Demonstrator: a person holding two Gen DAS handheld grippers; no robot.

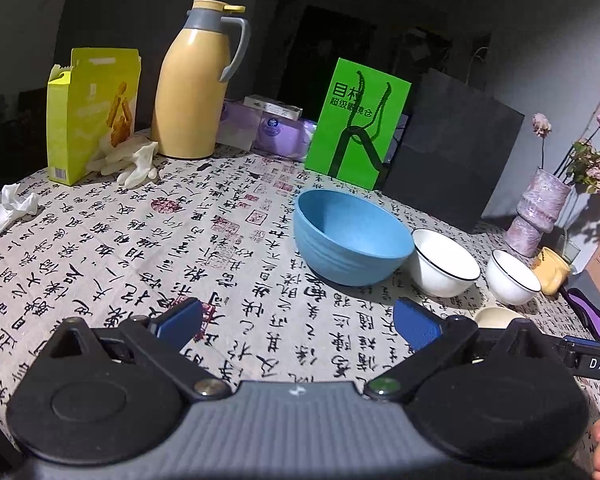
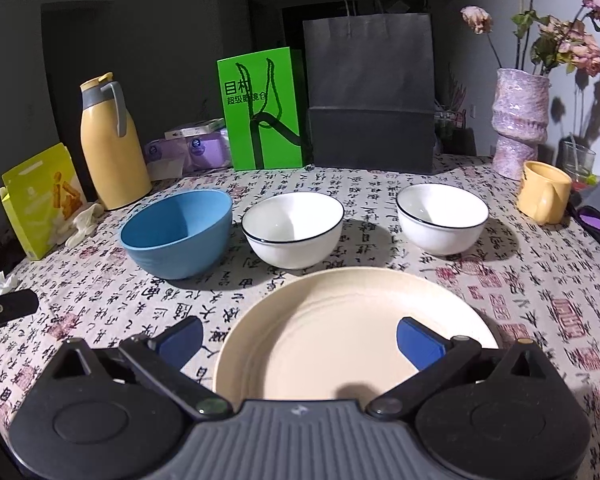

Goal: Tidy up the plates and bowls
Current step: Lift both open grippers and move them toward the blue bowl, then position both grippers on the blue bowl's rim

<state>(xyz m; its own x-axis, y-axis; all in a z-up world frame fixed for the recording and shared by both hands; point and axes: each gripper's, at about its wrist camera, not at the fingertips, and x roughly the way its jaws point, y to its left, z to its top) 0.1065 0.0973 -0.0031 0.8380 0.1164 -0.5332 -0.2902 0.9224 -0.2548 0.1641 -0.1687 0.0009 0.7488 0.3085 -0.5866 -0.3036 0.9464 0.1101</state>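
plate (image 2: 352, 336): empty, near table edge
bowls: blue bowl (image 2: 178, 232), two white bowls (image 2: 294, 228), all empty
right gripper (image 2: 300, 334): fingers wide apart, over plate
left gripper (image 1: 298, 322): fingers apart, holding nothing

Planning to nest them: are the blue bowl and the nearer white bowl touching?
Apart. The right wrist view shows patterned tablecloth between the blue bowl and the white bowl.
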